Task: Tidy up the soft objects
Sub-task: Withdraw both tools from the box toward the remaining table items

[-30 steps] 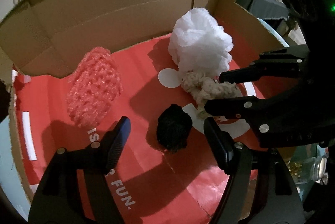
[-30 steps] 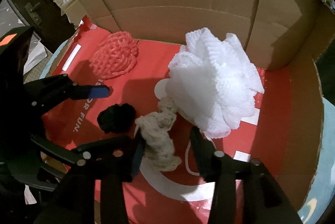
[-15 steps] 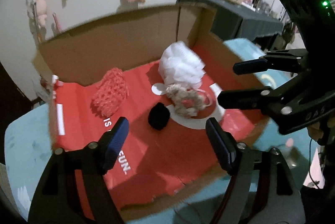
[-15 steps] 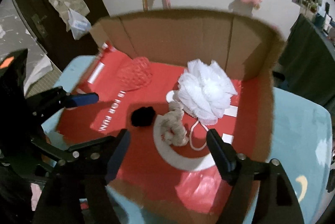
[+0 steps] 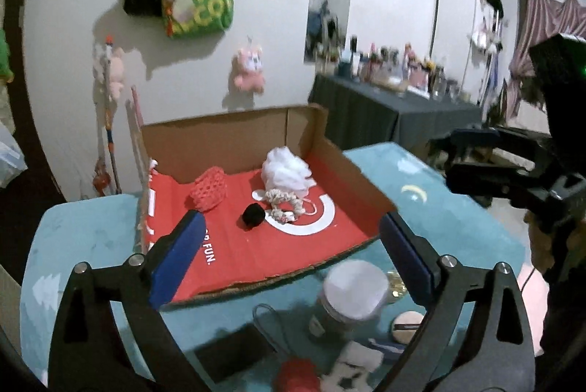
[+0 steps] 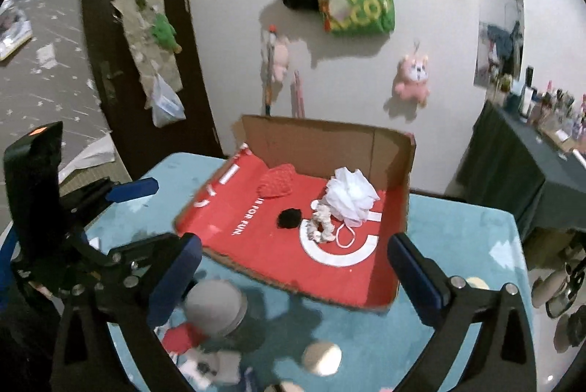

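A red-lined cardboard box (image 5: 340, 238) (image 6: 366, 286) lies open on the teal table. In it are a white mesh pouf (image 5: 287, 170) (image 6: 351, 196), a cream scrunchie (image 5: 284, 205) (image 6: 322, 225), a black scrunchie (image 5: 253, 215) (image 6: 289, 218) and a red knitted piece (image 5: 208, 189) (image 6: 276, 185). My left gripper (image 5: 293, 256) is open and empty, held back above the box's near edge. My right gripper (image 6: 293, 278) is open and empty, also back from the box. Each gripper shows at the side of the other's view.
A white-lidded jar (image 5: 351, 297) (image 6: 216, 308), a round compact (image 5: 406, 322) (image 6: 322, 357), a dark phone (image 5: 234, 355) and a red and white soft items (image 5: 296, 373) (image 6: 183, 337) lie on the table (image 5: 84, 245) in front of the box. A wall with hanging toys is behind.
Both grippers have pulled back and up out of the box, so the whole box and table now show. The soft objects in the box have stayed where they were.
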### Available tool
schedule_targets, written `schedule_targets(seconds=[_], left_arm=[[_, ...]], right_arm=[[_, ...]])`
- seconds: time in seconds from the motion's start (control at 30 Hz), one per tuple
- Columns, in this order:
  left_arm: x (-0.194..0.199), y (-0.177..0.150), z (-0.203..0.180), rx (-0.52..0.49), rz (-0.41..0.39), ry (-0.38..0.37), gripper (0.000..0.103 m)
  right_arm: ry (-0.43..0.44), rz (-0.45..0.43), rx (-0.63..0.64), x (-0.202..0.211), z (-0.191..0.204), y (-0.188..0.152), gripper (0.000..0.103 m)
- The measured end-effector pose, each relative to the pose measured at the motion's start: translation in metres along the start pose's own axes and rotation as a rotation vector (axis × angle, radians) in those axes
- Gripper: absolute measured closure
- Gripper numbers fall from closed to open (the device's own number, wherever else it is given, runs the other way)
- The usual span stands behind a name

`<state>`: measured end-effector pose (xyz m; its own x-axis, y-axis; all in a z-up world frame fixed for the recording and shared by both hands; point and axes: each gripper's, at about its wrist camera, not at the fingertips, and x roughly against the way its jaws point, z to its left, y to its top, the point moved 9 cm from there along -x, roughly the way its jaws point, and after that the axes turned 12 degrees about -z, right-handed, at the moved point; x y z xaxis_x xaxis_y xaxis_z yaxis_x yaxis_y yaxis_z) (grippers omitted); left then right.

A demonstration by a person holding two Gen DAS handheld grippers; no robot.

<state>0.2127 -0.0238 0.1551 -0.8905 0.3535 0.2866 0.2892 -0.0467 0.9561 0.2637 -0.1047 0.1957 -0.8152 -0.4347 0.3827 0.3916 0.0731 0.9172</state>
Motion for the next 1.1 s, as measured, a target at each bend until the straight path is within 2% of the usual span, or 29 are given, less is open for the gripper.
schedule_targets(seconds=[0.1,0.27,0.5,0.6,0.8,1.1], left_arm=[[0.027,-0.006,-0.007,0.025,-0.059,0.017,0.004],[0.061,-0.031,-0.020,0.037,-0.108,0.061,0.003],[0.085,-0.080,-0.029,0.053,-0.109,0.119,0.003],[0.086,-0.101,-0.027,0.060,-0.091,0.147,0.003],[0.076,-0.143,-0.015,0.101,-0.007,0.172,0.003],[0.067,-0.170,0.002,0.114,0.062,0.210,0.003]], right_arm=[[-0.026,-0.073,0.030,0.036,0.013,-0.008,0.000],[-0.062,-0.164,0.049,0.081,0.029,-0.033,0.000],[-0.143,-0.206,0.052,0.099,0.037,-0.088,0.000],[-0.164,-0.191,0.035,0.094,0.034,-0.114,0.000],[-0.193,-0.118,-0.027,0.069,0.018,-0.165,0.000],[-0.225,-0.023,-0.063,0.044,-0.003,-0.203,0.000]])
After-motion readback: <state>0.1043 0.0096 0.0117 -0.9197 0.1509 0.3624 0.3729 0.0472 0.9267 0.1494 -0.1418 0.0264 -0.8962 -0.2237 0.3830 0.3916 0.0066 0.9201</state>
